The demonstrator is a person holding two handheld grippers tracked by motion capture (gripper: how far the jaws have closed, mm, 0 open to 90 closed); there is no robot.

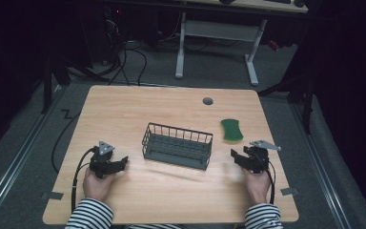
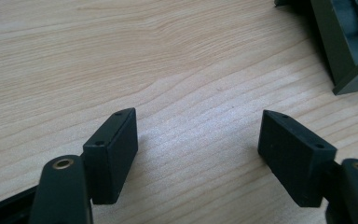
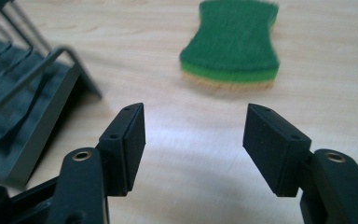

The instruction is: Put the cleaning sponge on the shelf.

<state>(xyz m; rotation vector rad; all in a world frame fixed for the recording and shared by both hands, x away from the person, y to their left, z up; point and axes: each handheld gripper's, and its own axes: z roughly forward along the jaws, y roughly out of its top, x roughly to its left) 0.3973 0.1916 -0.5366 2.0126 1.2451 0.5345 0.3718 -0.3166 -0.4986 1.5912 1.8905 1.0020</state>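
Both the left gripper (image 1: 122,163) and right gripper (image 3: 193,140) gape empty beside the wire basket (image 1: 177,145); the right should straddle the green sponge (image 3: 230,44) squarely before closing.

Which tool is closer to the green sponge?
Right. The right tool sits just below the green sponge, jaws open; the left tool is far across, beyond the wire basket.

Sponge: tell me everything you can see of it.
The sponge is a waisted pad, green scouring layer on top and a yellow layer beneath. It lies flat on the table, right of the wire basket and apart from it. Nothing touches it; the right gripper points at it from short of it, jaws open and empty.
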